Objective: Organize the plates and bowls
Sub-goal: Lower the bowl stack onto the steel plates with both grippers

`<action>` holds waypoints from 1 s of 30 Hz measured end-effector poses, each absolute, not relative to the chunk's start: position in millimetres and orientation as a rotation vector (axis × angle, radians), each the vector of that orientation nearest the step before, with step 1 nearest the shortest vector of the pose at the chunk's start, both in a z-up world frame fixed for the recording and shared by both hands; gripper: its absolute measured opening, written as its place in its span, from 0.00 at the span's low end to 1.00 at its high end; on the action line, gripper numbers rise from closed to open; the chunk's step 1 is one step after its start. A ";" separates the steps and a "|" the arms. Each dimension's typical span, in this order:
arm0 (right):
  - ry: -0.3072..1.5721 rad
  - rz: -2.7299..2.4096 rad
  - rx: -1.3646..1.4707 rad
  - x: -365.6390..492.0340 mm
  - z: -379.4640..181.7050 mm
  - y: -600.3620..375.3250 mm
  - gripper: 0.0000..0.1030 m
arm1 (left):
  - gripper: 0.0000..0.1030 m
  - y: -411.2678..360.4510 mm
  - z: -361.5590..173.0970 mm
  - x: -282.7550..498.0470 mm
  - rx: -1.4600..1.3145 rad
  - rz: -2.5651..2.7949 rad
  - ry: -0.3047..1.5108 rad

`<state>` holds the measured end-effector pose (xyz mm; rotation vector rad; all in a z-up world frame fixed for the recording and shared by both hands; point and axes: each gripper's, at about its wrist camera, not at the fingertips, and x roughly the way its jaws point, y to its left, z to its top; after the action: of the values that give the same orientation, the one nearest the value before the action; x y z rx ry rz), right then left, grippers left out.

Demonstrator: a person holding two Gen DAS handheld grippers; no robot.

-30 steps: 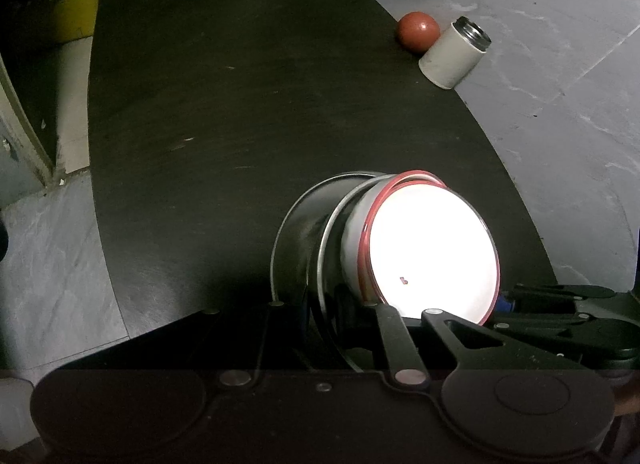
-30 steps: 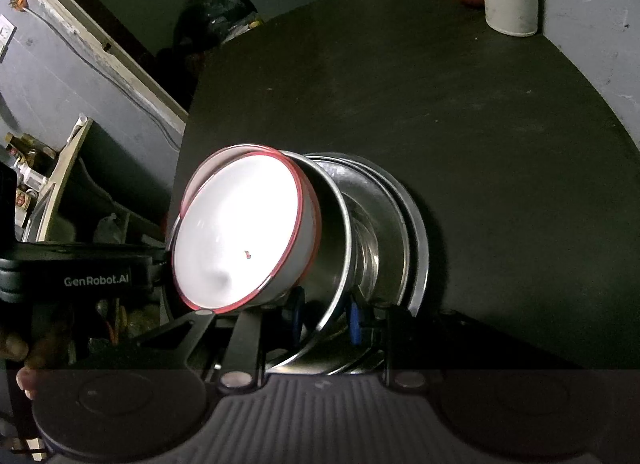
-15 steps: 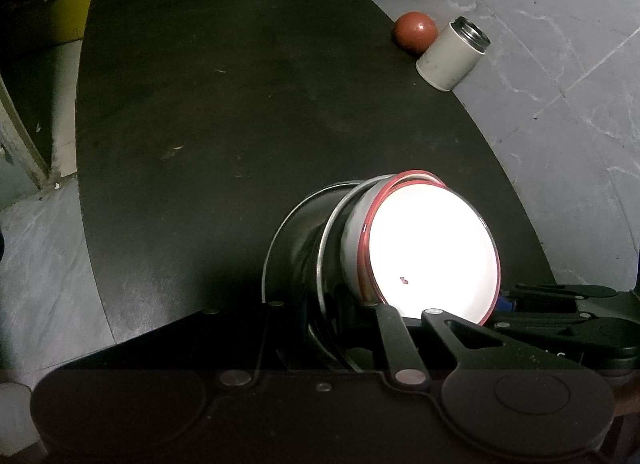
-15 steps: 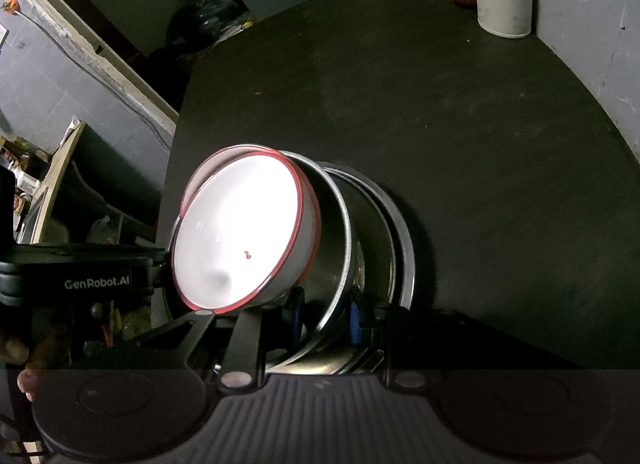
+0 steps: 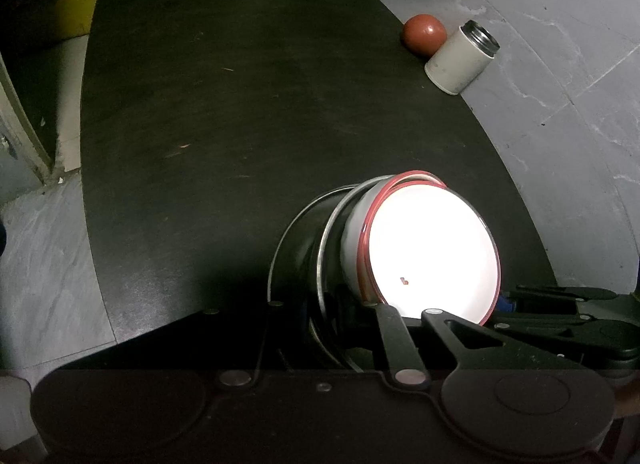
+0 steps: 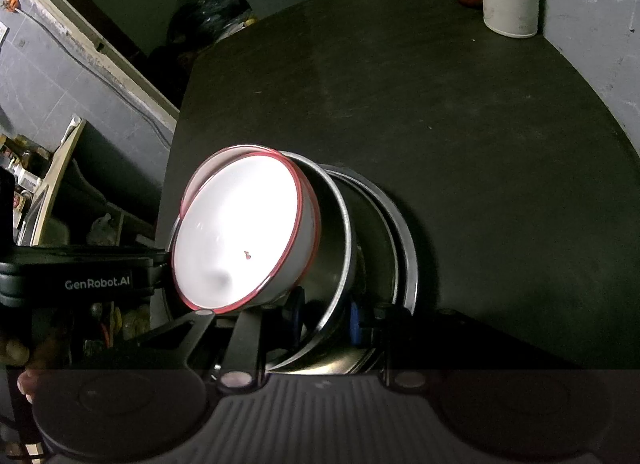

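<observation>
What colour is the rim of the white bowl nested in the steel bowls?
Red, a thin band around the white bowl; it shows best in the right wrist view.

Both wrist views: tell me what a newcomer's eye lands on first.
The glaring white bowl with a red rim, tilted and nested in steel bowls at the near edge of the dark table. Both tools grip the stack from opposite sides. At the far corner, a red ball sits beside a white canister.
</observation>
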<state>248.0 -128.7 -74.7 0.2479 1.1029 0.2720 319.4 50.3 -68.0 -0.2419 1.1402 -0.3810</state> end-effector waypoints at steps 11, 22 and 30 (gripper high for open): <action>1.103 0.280 0.259 249.1 -76.6 -133.0 0.24 | 0.12 50.6 -69.0 320.6 -0.259 -0.371 1.146; 1.095 0.274 0.262 246.8 -77.0 -132.3 0.24 | 0.12 53.7 -69.1 320.3 -0.275 -0.356 1.149; 1.096 0.275 0.254 245.9 -76.1 -130.9 0.24 | 0.12 53.6 -68.3 320.6 -0.278 -0.348 1.155</action>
<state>245.9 -130.9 -76.1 0.2538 1.0964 0.2746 320.6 53.6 -68.3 -0.2782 1.1551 -0.3482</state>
